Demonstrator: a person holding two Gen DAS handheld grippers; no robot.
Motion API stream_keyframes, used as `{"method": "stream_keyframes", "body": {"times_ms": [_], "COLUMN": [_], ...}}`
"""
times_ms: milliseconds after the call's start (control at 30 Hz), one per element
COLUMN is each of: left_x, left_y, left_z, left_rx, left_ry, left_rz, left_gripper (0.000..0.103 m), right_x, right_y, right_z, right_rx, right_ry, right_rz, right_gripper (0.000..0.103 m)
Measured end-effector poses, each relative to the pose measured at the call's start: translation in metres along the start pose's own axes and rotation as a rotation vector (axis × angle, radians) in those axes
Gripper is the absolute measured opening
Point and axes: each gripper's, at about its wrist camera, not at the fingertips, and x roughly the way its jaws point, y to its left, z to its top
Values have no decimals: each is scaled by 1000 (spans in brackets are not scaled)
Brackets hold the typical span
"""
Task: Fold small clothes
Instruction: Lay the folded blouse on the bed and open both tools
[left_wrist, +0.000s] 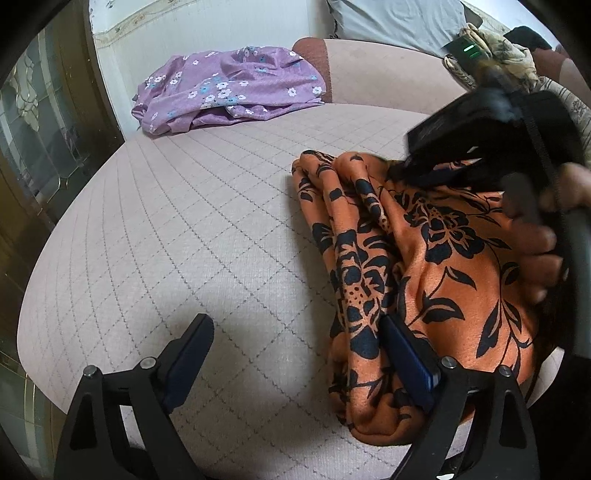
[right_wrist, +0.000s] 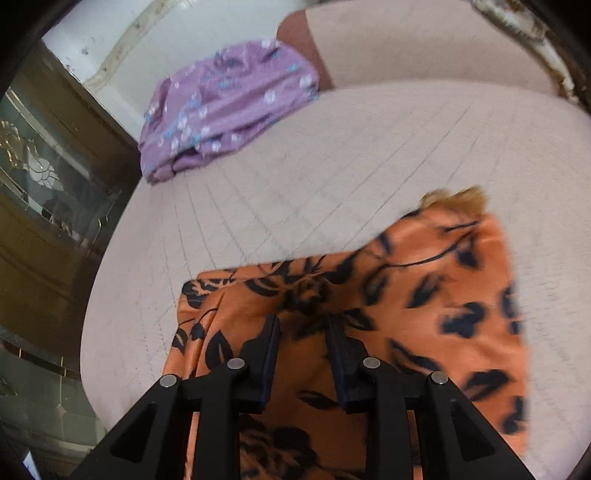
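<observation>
The orange floral garment (left_wrist: 424, 258) lies bunched at the right of the left wrist view, its long axis running from lower centre toward the upper right. The left gripper (left_wrist: 295, 350) gapes wide, holding nothing, with only its right finger touching the near folded edge. The right gripper (right_wrist: 303, 336), directly over the cloth at lower centre of its own view, stands partly open; whether it pinches fabric I cannot tell.

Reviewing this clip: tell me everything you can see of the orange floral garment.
The orange garment is a smooth, slightly shiny fabric printed with black flowers and leaves. It lies bunched in long folds on the quilted pinkish cushion, toward its right side, apart from the purple garment at the back. The left gripper is open, one finger resting against the cloth's near fold. In the right wrist view the right gripper hangs over the cloth with jaws apart; whether it pinches fabric is unclear through blur.
</observation>
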Motion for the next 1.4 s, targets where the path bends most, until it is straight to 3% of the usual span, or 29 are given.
{"method": "stream_keyframes", "body": {"times_ms": [67,167,367,633,767,867,1167,1333,1400], "left_x": [1,2,2,2,2,3,-2,-14,-13], "left_y": [1,2,3,2,-1,-2,-4,-11,-12], "left_z": [0,0,0,-1,-2,-2,-4,-1,-1], "left_rx": [-2,0,3,8,8,14,17,55,64], "left_ry": [0,-1,-2,-7,-5,-6,-7,-11,-6], "left_rz": [-3,-5,-4,2,8,14,26,77,85], "left_gripper": [94,96,96,96,98,98,98,98,98], "right_x": [14,12,-28,-112,-111,-102,-110,-135,-130], "right_y": [5,4,-5,-25,-38,-41,-37,-42,-51], "right_z": [0,4,-9,-74,-116,-136,-131,-131,-133], "right_rx": [-27,-12,-20,-90,-83,-102,-92,-101,-78], "right_ry": [12,16,-6,-31,31,-45,-36,-102,-79], "right_rz": [-42,-32,22,44,22,14,0,-39,-38], "right_gripper": [29,29,29,29,29,29,29,28,29]}}
